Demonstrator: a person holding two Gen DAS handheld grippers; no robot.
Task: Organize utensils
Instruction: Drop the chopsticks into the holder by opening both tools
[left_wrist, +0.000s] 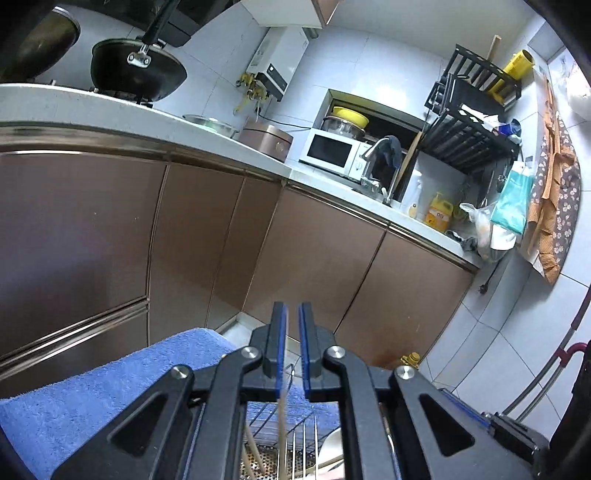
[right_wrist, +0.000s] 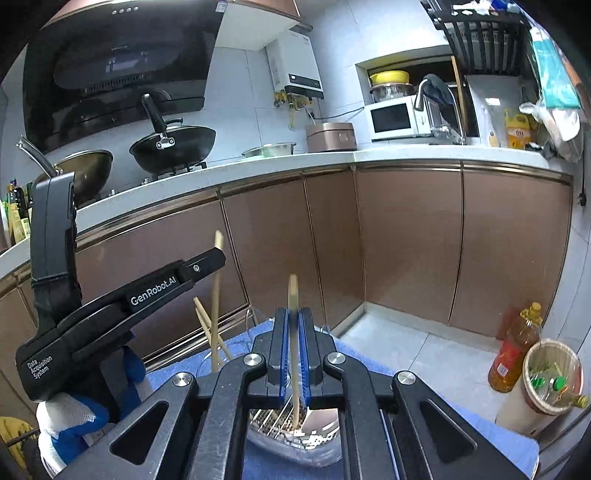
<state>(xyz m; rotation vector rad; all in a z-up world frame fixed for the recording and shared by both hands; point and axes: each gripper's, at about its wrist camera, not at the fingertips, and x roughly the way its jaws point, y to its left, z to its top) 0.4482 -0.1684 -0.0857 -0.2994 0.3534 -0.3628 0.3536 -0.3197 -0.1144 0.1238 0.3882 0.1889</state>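
Nearest you, the left gripper (left_wrist: 291, 347) has its jaws slightly parted, a chopstick (left_wrist: 282, 424) loose against one pad above the drainer basket (left_wrist: 280, 435). Your right gripper (right_wrist: 293, 354) clamps another chopstick (right_wrist: 293, 295); lower it upright into the basket.

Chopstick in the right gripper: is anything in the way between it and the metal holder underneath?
Nothing visible blocks it. The chopstick clamped in the right gripper has its lower end down in the perforated metal holder. The other chopsticks lean off to the left, clear of it.
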